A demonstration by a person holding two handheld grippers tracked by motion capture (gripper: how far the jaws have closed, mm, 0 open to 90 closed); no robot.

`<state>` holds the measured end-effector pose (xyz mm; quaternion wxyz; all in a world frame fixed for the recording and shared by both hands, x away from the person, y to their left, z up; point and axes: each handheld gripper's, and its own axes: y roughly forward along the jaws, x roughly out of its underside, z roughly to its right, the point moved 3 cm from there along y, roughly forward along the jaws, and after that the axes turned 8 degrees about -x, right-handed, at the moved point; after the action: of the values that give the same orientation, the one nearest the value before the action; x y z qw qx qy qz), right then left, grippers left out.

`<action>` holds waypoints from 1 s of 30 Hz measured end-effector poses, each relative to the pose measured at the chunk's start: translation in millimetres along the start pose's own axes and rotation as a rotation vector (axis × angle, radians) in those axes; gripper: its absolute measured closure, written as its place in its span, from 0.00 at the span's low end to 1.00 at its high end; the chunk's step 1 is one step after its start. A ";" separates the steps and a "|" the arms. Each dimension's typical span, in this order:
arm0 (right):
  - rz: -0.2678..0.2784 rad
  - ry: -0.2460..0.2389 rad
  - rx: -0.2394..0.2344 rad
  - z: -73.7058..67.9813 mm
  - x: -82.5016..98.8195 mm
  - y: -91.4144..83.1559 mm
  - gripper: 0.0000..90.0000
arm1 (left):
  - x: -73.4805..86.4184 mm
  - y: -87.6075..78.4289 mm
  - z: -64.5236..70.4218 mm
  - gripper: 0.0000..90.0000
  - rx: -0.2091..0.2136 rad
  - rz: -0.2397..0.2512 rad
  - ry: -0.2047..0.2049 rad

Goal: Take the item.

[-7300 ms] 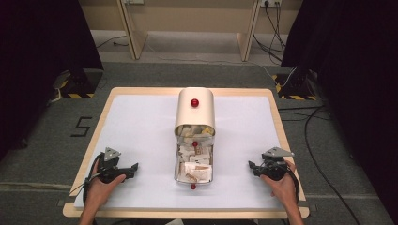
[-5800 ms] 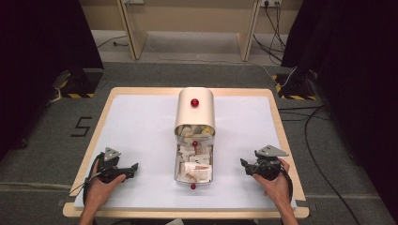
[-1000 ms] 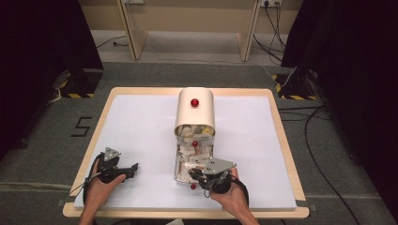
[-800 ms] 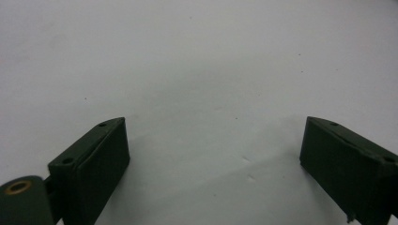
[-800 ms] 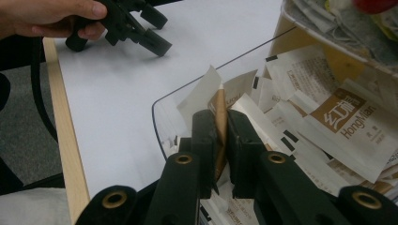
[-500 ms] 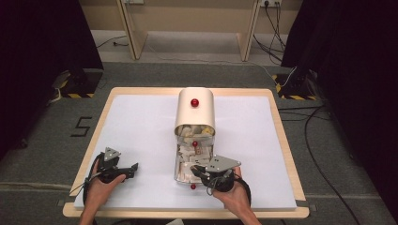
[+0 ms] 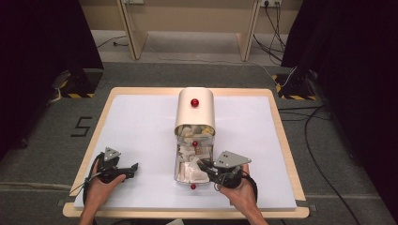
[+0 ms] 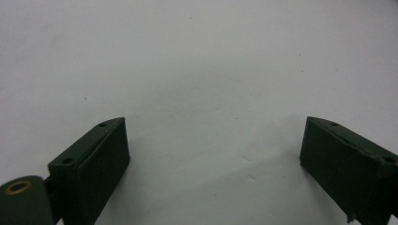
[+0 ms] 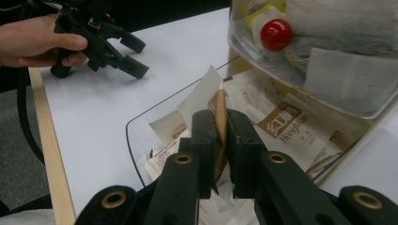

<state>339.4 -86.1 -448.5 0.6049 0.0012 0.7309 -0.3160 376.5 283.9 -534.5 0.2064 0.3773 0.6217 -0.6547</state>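
A cream, round-topped box (image 7: 195,112) stands mid-table with two clear drawers pulled out toward me. The lower drawer (image 7: 177,174) (image 9: 136,150) holds several paper tea sachets. In the right gripper view, my right gripper (image 9: 220,117) is shut on one brown-and-white tea sachet (image 9: 219,105), pinched upright between the pads over that drawer. In the high view, the right gripper (image 7: 202,165) reaches into the drawer from its right side. My left gripper (image 7: 133,168) (image 8: 213,140) rests open on the white tabletop with nothing between its fingers.
The upper drawer (image 9: 328,103) with its red knob (image 9: 277,35) overhangs the lower one, just beyond the right gripper. Another red knob (image 7: 193,186) marks the lower drawer's front. The left gripper (image 9: 126,56) lies off to the drawer's left. A wooden rim (image 7: 291,154) edges the white table.
The right hand came from the table's right side to the lower drawer. Over the last second it drew slightly right. The left hand stayed put.
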 end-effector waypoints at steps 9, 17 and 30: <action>0.018 0.012 0.032 9.0 0.4 -11.1 0.92 | 0.0 0.0 0.0 0.09 0.000 0.000 0.000; 0.046 0.018 0.063 16.3 -3.7 -25.1 0.92 | 0.0 0.1 0.3 0.09 0.000 0.002 -0.003; 0.079 0.064 0.117 37.6 1.9 -48.5 0.92 | 0.0 0.2 0.3 0.09 0.000 0.002 -0.003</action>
<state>353.4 -143.1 -430.4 0.5920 0.0754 0.7297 -0.3338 376.5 283.6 -534.6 0.2079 0.3769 0.6210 -0.6550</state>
